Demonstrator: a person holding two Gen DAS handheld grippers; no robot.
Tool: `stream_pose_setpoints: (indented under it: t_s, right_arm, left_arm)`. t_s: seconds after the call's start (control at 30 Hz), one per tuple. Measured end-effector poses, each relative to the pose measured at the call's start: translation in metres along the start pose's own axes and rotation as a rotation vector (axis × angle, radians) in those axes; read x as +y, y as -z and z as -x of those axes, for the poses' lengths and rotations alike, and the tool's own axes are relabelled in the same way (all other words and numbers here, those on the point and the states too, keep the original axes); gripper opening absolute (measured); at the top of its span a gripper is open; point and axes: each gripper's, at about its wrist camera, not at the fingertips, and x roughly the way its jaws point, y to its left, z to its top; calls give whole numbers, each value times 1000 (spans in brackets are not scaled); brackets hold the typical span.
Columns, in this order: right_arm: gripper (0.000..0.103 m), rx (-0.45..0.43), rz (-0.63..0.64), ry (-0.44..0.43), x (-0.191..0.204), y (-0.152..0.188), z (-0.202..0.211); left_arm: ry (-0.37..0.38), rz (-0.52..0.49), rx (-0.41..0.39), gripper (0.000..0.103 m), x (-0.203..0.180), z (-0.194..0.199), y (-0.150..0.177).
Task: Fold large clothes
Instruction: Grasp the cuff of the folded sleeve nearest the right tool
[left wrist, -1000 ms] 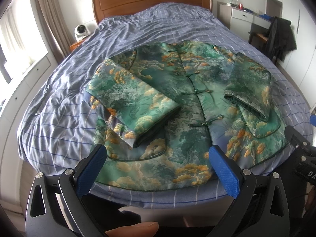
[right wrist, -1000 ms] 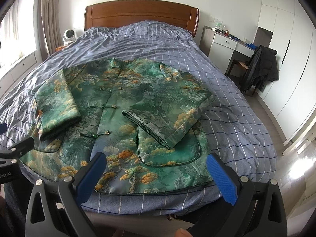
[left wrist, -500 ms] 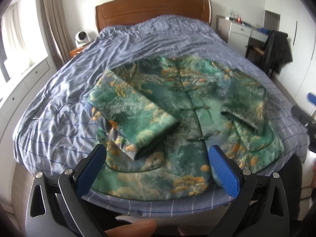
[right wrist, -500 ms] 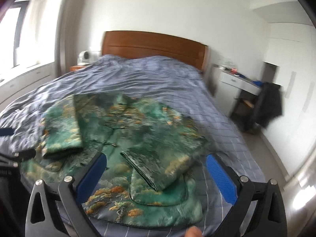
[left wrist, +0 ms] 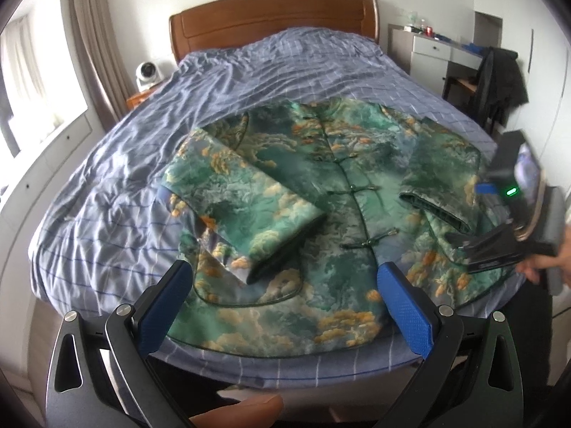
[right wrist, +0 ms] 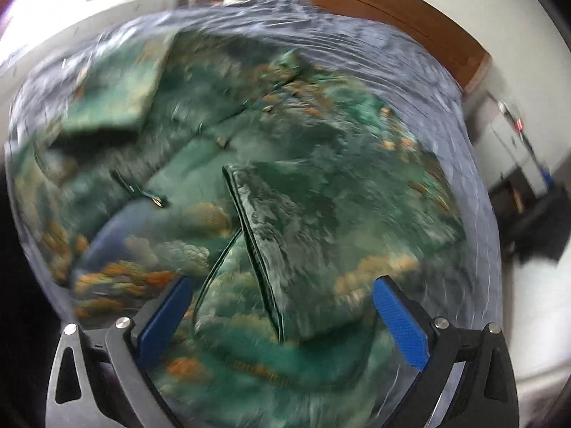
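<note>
Left gripper: my left gripper (left wrist: 285,306) hangs over the foot of the bed, its blue fingers (left wrist: 166,303) spread wide with nothing between them.
Right gripper: my right gripper (right wrist: 282,324) is also spread wide and empty; its view is smeared with motion blur, so I read its fine detail loosely.
Jacket: the green brocade jacket (left wrist: 332,221) lies front-up on the bed (left wrist: 107,214), just ahead of both pairs of fingers, its hem nearest me and its collar at the far end.
Sleeves: the left sleeve (left wrist: 249,207) is folded in across the front, ahead of my left fingers; the right sleeve (right wrist: 321,249) is folded in too, its dark-edged cuff (right wrist: 255,246) lying between my right fingers and just beyond them.
Stage, as I judge it: sleeves are in; the fold of the body, hem towards collar, looks to be what remains.
Risk, pinch: the cloth looks thick and padded, so a shallow bite at the hem could take only the top layer and the fold would drag apart.
Risk, sleeves: lifting the hem fast or unevenly could tip a loose sleeve out of its fold.
Risk, aim: with the right view this blurred, I could close on the cuff instead of the hem.
Risk, knots: the knot buttons (left wrist: 360,189) down the front could bunch under the fold.
Around: a wooden headboard (left wrist: 271,18) far beyond the fingers, a small white fan (left wrist: 148,73) far left, a dark coat on a chair (left wrist: 499,82) far right.
In the way: nothing lies on the jacket; only my right-hand device (left wrist: 514,214) crowds the jacket's right edge in the left view.
</note>
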Motion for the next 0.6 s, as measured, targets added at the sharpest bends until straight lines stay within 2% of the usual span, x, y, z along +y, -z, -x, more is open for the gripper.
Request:
stream_pose_setpoints:
  t_s: [0.1, 0.2, 0.23, 0.27, 0.3, 0.33, 0.37, 0.53, 0.6]
  right_arm:
    - [102, 10, 17, 7, 3, -4, -27]
    - [102, 16, -64, 11, -12, -4, -40]
    - [91, 8, -106, 5, -19, -3, -39]
    - [64, 4, -133, -9, -24, -2, -37]
    - [48, 4, -169, -40, -31, -1, -35]
    - [24, 0, -226, -92, -43, 0, -30]
    - [13, -14, -273, -100, -53, 1, -23]
    - [8, -202, -481, 16, -123, 14, 44]
    - [8, -279, -584, 89, -164, 30, 77]
  left_arm:
    - [6, 29, 34, 103, 6, -6, 1]
    - [-23, 30, 47, 103, 9, -10, 1]
    - [-26, 30, 49, 103, 10, -11, 1]
    - [-29, 31, 50, 103, 10, -12, 1]
    - [-31, 31, 52, 103, 10, -13, 1]
    - [-33, 29, 54, 103, 10, -14, 0]
    - [-33, 25, 55, 103, 8, -15, -1]
    - [-33, -2, 39, 103, 2, -11, -4]
    - [-32, -8, 33, 103, 0, -10, -6]
